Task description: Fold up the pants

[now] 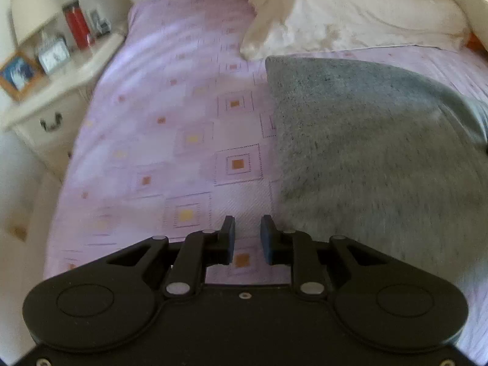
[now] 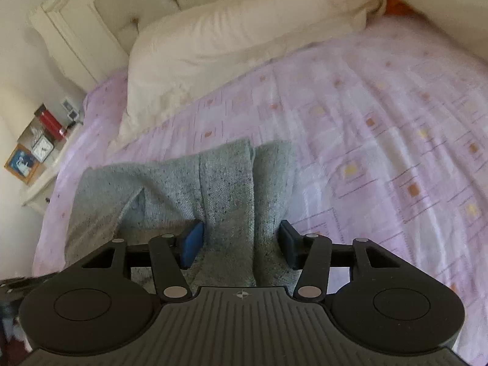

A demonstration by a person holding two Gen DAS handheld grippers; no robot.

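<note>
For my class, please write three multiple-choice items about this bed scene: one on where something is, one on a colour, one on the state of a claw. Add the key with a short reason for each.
1. Where does the red bottle stand?
A. on the bedside cabinet
B. on the pillow
C. on the pants

2. What colour are the pants?
A. purple
B. grey
C. white

3. What lies between the fingers of the right claw?
A. nothing
B. the pillow
C. a bunch of the pants

Key: 1 A, it stands beside the clock and framed picture; 2 B, speckled grey knit on the purple bedspread; 3 C, grey fabric fills the wide gap, while the left claw is empty.
</note>
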